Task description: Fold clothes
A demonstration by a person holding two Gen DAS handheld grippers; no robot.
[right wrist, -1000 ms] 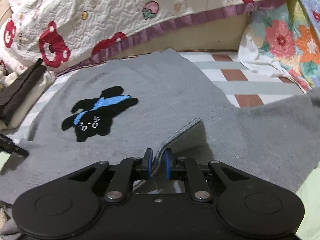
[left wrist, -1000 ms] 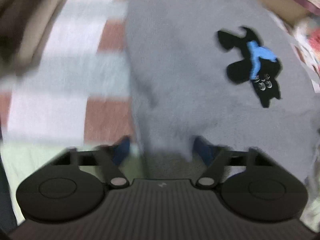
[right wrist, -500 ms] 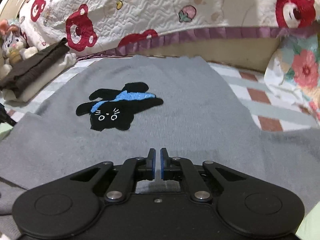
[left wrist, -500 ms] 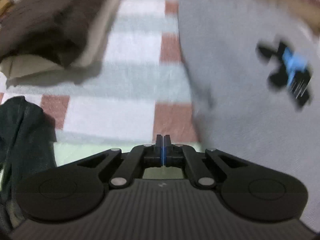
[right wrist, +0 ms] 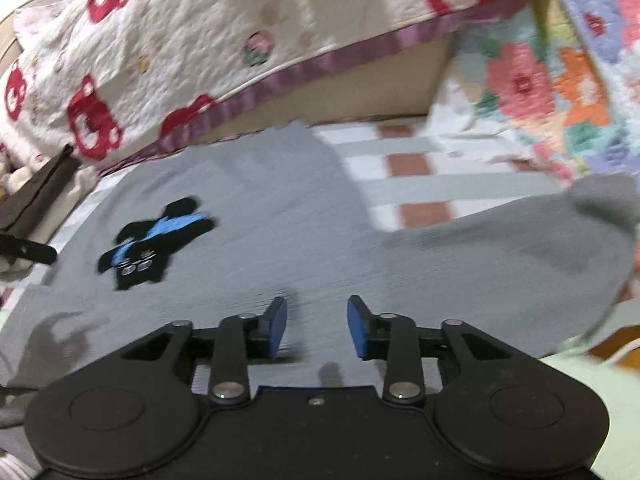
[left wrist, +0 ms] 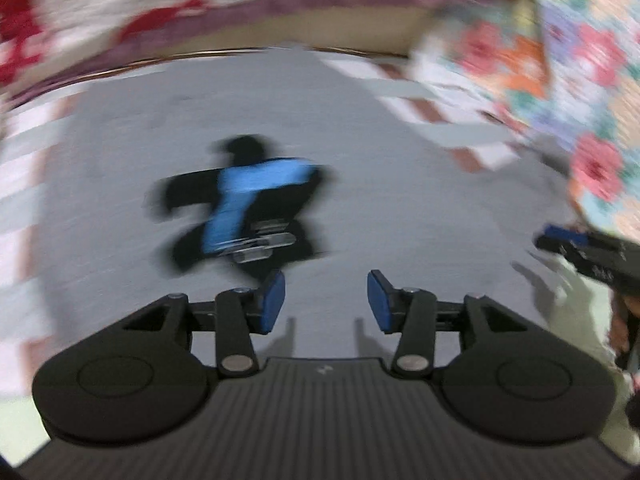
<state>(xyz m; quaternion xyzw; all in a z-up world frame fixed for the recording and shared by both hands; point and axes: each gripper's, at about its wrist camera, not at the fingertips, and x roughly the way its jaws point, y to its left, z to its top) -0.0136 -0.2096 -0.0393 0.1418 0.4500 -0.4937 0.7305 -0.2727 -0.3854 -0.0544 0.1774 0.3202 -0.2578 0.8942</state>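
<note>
Lying flat on the checked bed sheet [right wrist: 416, 168], the grey knitted sweater [right wrist: 256, 208] with a black and blue cat patch [right wrist: 152, 236] on its chest is spread face up, its body reaching from the near edge toward the quilt printed with red bears [right wrist: 168, 40]. Taking the cat patch as landmark: 1 sleeve [right wrist: 520, 248] trails off to its right toward the floral quilt [right wrist: 560, 60], and a dark folded garment [right wrist: 32, 200] sits well to its left.

Both tools are released. The left gripper [left wrist: 326, 300] hangs over the grey knit just below the patch, blue pads apart with nothing between them; its jaws have just been opening. The right gripper [right wrist: 316, 326] hovers over the knit to the lower right of the patch, likewise spread and empty, its jaws also just opened. The left view is heavily blurred, so fine detail there is unclear.

The step in hand appears to be the pause between folds: cloth let go, fresh holds not yet taken. Next, I judge, each gripper needs to find an edge, probably the outstretched sleeve right of the patch, pinch only that layer, and carry it across the body.
</note>
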